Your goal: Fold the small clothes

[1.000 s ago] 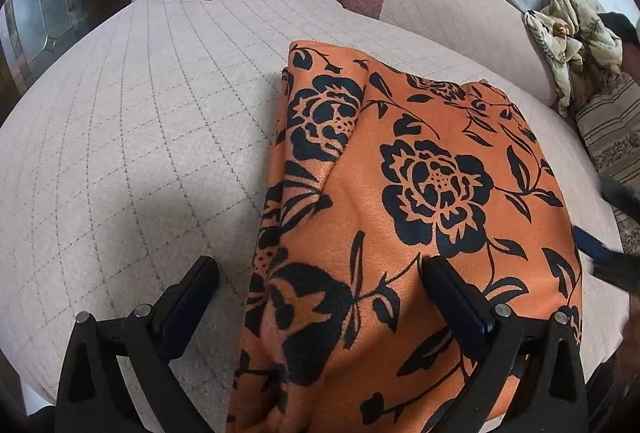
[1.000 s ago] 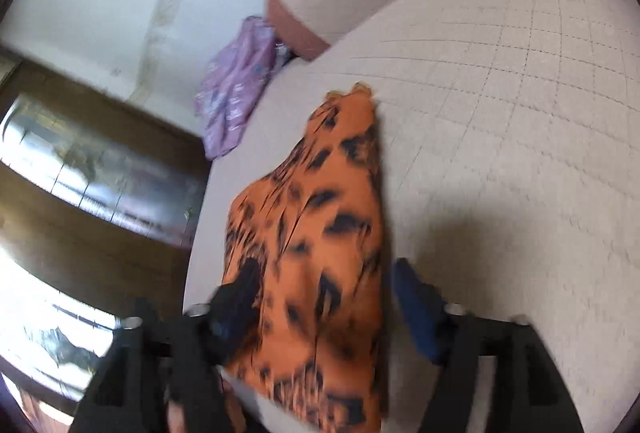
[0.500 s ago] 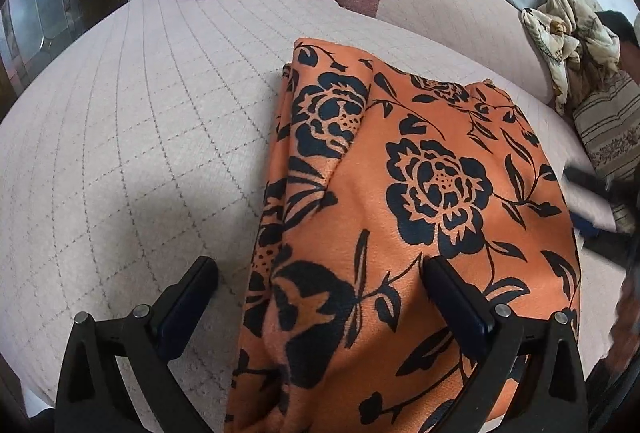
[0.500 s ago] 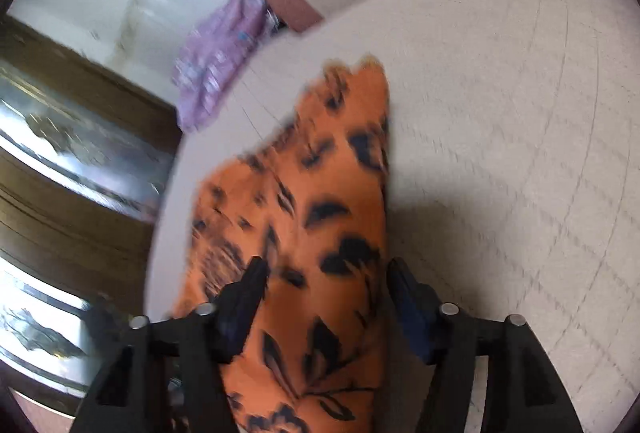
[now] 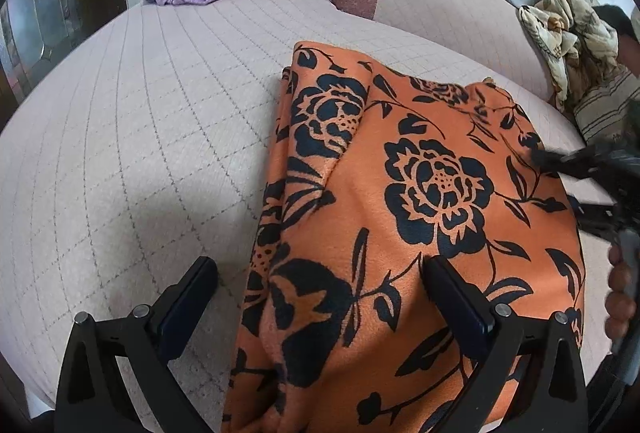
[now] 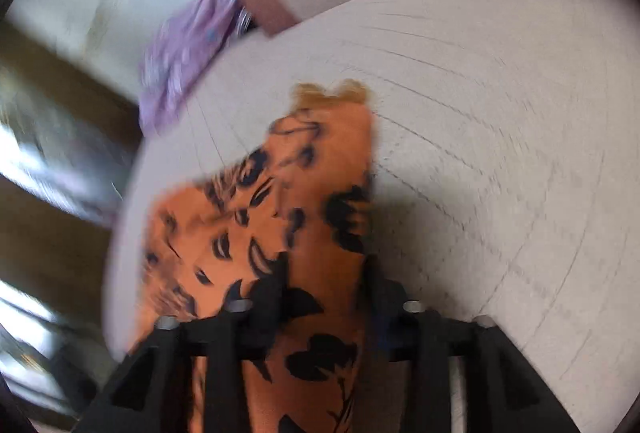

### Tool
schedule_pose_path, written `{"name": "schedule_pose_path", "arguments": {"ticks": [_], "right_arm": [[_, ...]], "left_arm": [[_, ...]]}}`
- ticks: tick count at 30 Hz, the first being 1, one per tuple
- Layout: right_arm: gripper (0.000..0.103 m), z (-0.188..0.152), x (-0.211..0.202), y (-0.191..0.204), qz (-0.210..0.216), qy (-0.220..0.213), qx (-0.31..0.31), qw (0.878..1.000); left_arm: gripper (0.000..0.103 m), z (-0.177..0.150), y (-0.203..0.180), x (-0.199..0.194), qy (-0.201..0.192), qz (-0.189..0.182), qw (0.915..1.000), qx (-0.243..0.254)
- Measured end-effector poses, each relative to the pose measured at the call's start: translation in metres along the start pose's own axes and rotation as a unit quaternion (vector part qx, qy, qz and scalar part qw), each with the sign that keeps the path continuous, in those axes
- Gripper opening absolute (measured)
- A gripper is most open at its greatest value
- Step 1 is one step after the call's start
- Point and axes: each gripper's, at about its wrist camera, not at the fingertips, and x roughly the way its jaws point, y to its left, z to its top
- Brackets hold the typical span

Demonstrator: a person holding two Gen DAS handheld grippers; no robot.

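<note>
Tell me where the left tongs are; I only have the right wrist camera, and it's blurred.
Observer: The left tongs stand wide open over the near left edge of the orange flowered cloth.
Operator: Are they gripping it?
Observer: No. One finger is over the bare seat and the other over the cloth, and the gap is much wider than the cloth edge between them.
Operator: Is anything lying off to the right of the cloth?
Observer: Yes, a crumpled beige printed cloth lies at the back, next to a striped cushion.
</note>
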Motion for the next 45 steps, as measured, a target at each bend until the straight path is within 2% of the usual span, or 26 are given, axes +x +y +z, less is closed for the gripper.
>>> {"name": "schedule_pose_path", "arguments": {"ticks": [1,4,6,8,13,15,16,17,22,24,25,26,27,28,29,31,32,34,35,37,38,39,40,41,43,45], "right_arm": [[0.073,-0.005,-0.012,-0.002,0.025,-0.010,0.011,1.000],[0.074,-0.026,-0.039,-0.002,0.037,-0.019,0.001,0.999],[0.076,-0.047,-0.034,-0.008,0.053,0.013,0.018,0.998],[0.039,-0.062,-0.011,-0.005,0.048,0.065,-0.003,0.997],[0.035,-0.070,-0.030,0.030,-0.034,0.030,-0.094,0.994],[0.048,-0.072,-0.019,0.013,-0.036,0.041,-0.072,0.996],[0.068,-0.071,-0.022,0.008,-0.034,0.035,-0.055,0.997],[0.071,-0.071,-0.026,0.004,-0.044,0.034,-0.046,0.997],[0.071,-0.070,-0.077,0.052,-0.063,-0.054,-0.127,0.989],[0.071,-0.066,-0.091,0.072,-0.031,-0.074,-0.149,0.986],[0.072,-0.062,-0.088,0.086,-0.012,-0.077,-0.160,0.984],[0.073,-0.058,-0.084,0.094,0.008,-0.071,-0.169,0.983],[0.073,-0.055,-0.076,0.099,0.020,-0.061,-0.171,0.983],[0.073,-0.052,-0.059,0.103,0.026,-0.046,-0.164,0.985],[0.073,-0.052,-0.047,0.097,0.029,-0.022,-0.150,0.988],[0.074,-0.056,-0.009,0.078,0.042,0.047,-0.116,0.991],[0.073,-0.060,-0.004,0.070,0.041,0.044,-0.111,0.992],[0.073,-0.063,-0.008,0.067,0.057,0.025,-0.116,0.991],[0.073,-0.063,-0.009,0.066,0.059,0.027,-0.115,0.991],[0.073,-0.061,-0.007,0.066,0.061,0.028,-0.109,0.992],[0.073,-0.061,-0.007,0.066,0.063,0.026,-0.110,0.992],[0.073,-0.063,-0.008,0.065,0.065,0.024,-0.112,0.991],[0.073,-0.065,-0.011,0.064,0.067,0.022,-0.114,0.991],[0.073,-0.066,-0.012,0.063,0.071,0.018,-0.116,0.991],[0.073,-0.069,-0.015,0.060,0.074,0.014,-0.120,0.990],[0.073,-0.070,-0.017,0.058,0.084,0.010,-0.117,0.990]], "left_arm": [[0.103,0.000,0.000,0.000,0.001,0.000,1.0000,0.000],[0.103,-0.001,-0.003,-0.001,-0.002,0.007,1.0000,0.000],[0.103,-0.001,-0.003,-0.001,-0.001,0.005,1.0000,-0.002],[0.103,-0.001,-0.003,-0.002,0.000,0.003,1.0000,-0.001],[0.103,-0.002,-0.001,-0.003,0.000,0.000,1.0000,-0.004],[0.103,-0.002,-0.002,-0.003,-0.003,0.002,1.0000,-0.002],[0.103,-0.002,0.000,-0.005,0.000,-0.002,1.0000,-0.007],[0.103,-0.003,0.002,-0.010,0.003,-0.003,0.9999,-0.010],[0.102,-0.008,0.004,-0.062,-0.060,-0.003,0.9982,-0.004],[0.102,-0.017,0.005,-0.052,-0.019,0.020,0.9996,0.001],[0.095,-0.025,0.011,-0.029,0.044,0.008,0.9989,-0.012],[0.093,-0.032,0.018,-0.018,0.066,-0.002,0.9976,-0.024],[0.089,-0.031,0.016,-0.025,0.050,0.004,0.9987,-0.014],[0.069,-0.028,0.015,-0.031,0.046,0.001,0.9989,-0.012],[0.057,-0.020,0.016,-0.041,0.040,-0.034,0.9984,-0.018],[0.063,-0.008,0.020,-0.054,0.019,-0.051,0.9982,-0.025],[0.079,0.004,0.024,-0.060,0.000,-0.055,0.9982,-0.023],[0.088,0.024,0.030,-0.059,-0.021,-0.047,0.9984,-0.020],[0.088,0.038,0.032,-0.052,-0.027,-0.040,0.9987,-0.016],[0.088,0.064,0.034,-0.023,-0.005,-0.068,0.9975,-0.016],[0.076,0.080,0.040,0.007,0.023,-0.086,0.9957,-0.028],[0.061,0.086,0.044,0.026,0.050,-0.074,0.9953,-0.036],[0.054,0.090,0.049,0.052,0.096,-0.066,0.9919,-0.051],[0.054,0.094,0.060,0.065,0.110,-0.094,0.9853,-0.090],[0.054,0.099,0.059,0.049,0.083,-0.089,0.9878,-0.097],[0.067,0.097,0.053,0.023,0.035,-0.035,0.9962,-0.071]]}}
